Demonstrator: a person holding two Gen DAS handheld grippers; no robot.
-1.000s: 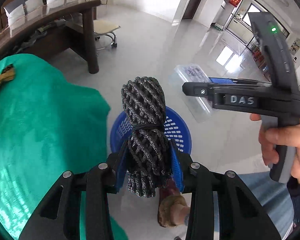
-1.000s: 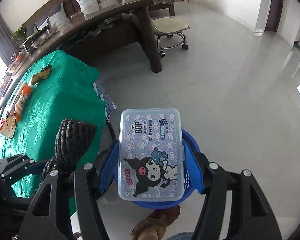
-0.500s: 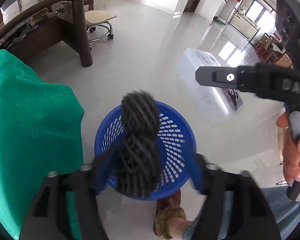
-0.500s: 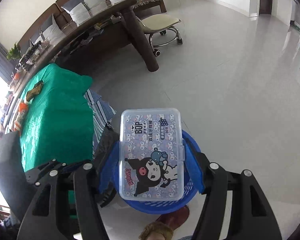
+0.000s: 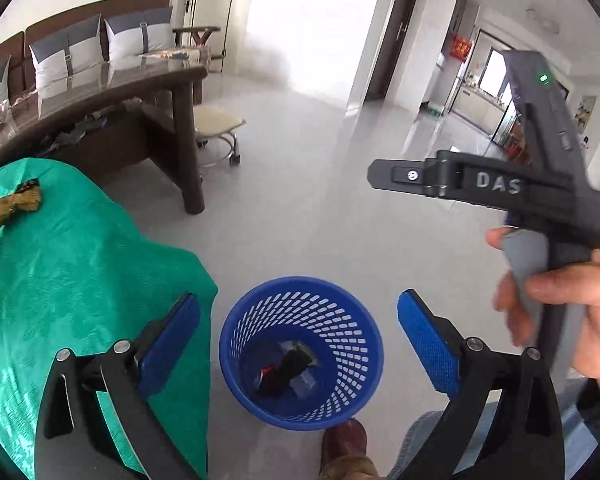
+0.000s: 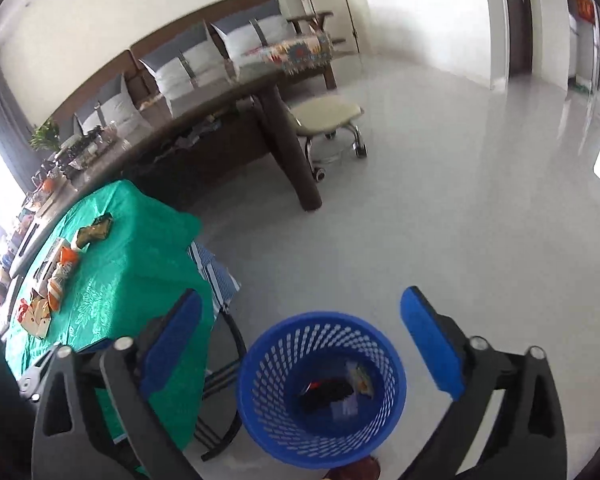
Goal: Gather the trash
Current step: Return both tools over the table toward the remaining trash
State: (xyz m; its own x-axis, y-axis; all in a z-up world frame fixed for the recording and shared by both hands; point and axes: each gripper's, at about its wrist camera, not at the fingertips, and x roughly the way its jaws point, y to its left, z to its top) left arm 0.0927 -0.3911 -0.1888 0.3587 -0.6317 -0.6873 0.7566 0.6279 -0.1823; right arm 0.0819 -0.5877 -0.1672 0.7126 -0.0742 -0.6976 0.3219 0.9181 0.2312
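— What is on the green table cloth [image 6: 112, 280], off to the left of both tools?

— Wrappers and snack packets [image 6: 62, 270] lie on it, well apart from either tool and beyond the left finger of each. That is the trash left to collect, by my reading.

— And the left gripper [image 5: 298, 322]?

— Its jaws are opening, with nothing between the blue pads. It hangs tilted down over the blue basket [image 5: 256, 312], which stands on the floor just beside the cloth's hanging edge, likely so a drop falls straight in.

— What lies in the basket?

— Dark scraps and a pale packet [image 5: 288, 368] at the bottom, framed between the fingers in both views.

— The right gripper [image 6: 302, 322]?

— Also spreading wide and empty, aimed into the same basket. A hand [image 5: 560, 312] grips its handle at the right of the left view.

— A hazard?

— A shoe [image 5: 344, 440] touches the basket's near side; a nudge could shift it.
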